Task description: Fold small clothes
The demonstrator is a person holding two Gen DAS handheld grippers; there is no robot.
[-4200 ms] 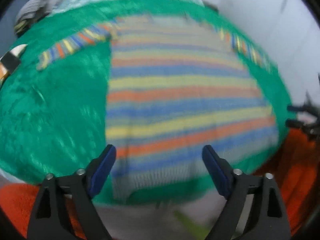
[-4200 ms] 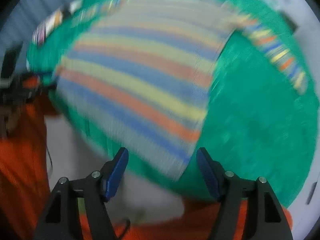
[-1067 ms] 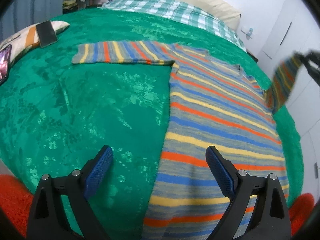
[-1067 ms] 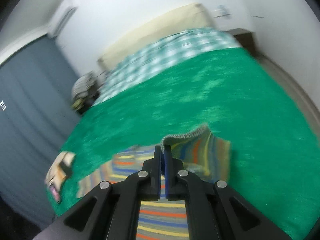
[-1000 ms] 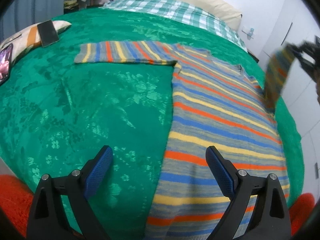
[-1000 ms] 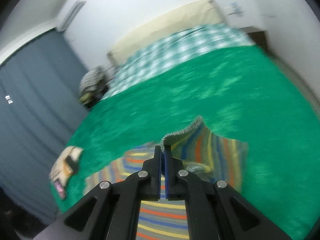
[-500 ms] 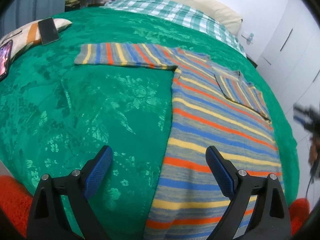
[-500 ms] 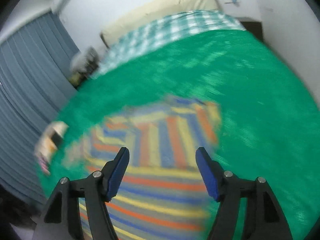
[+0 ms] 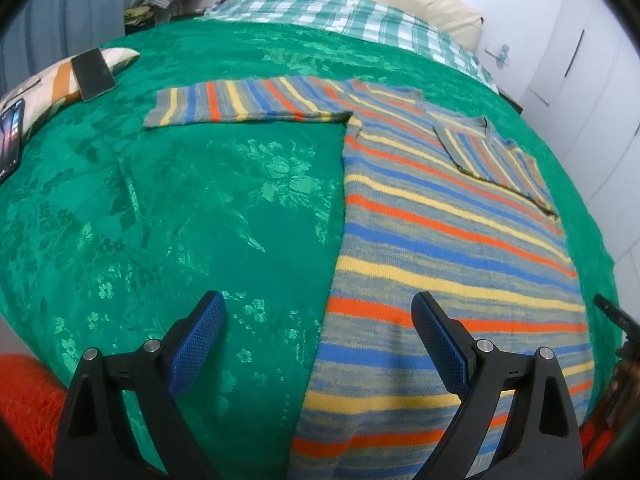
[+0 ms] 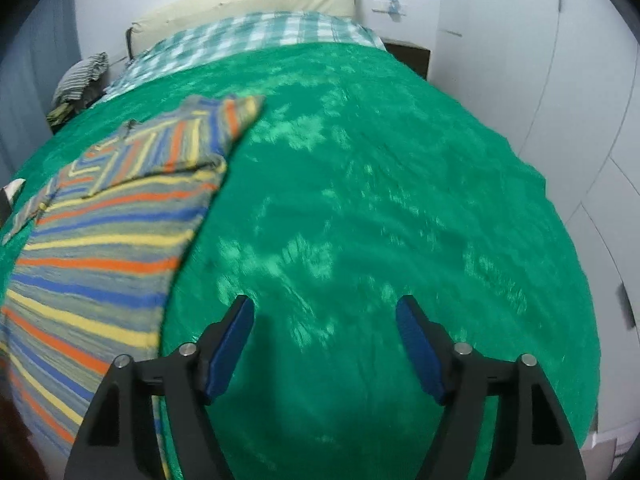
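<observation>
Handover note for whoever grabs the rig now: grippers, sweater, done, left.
Left gripper: open, empty, above the sweater's hem edge.
Right gripper: jaws have just been opening, nothing between them, over bare green bedspread.
Sweater: flat on the bed.
Done: right sleeve folded in across the chest.
Left: left sleeve, spread outward, then fold the body.

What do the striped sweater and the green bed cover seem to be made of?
The striped sweater looks like knitted yarn, perhaps wool or acrylic: matte, slightly fuzzy, with colour bands that blur at their borders and a ribbed-looking sleeve end. The green bed cover looks like a woven jacquard or brocade, probably synthetic or satin-like: it has a sheen, and its flower pattern shows lighter only where light catches it.
</observation>
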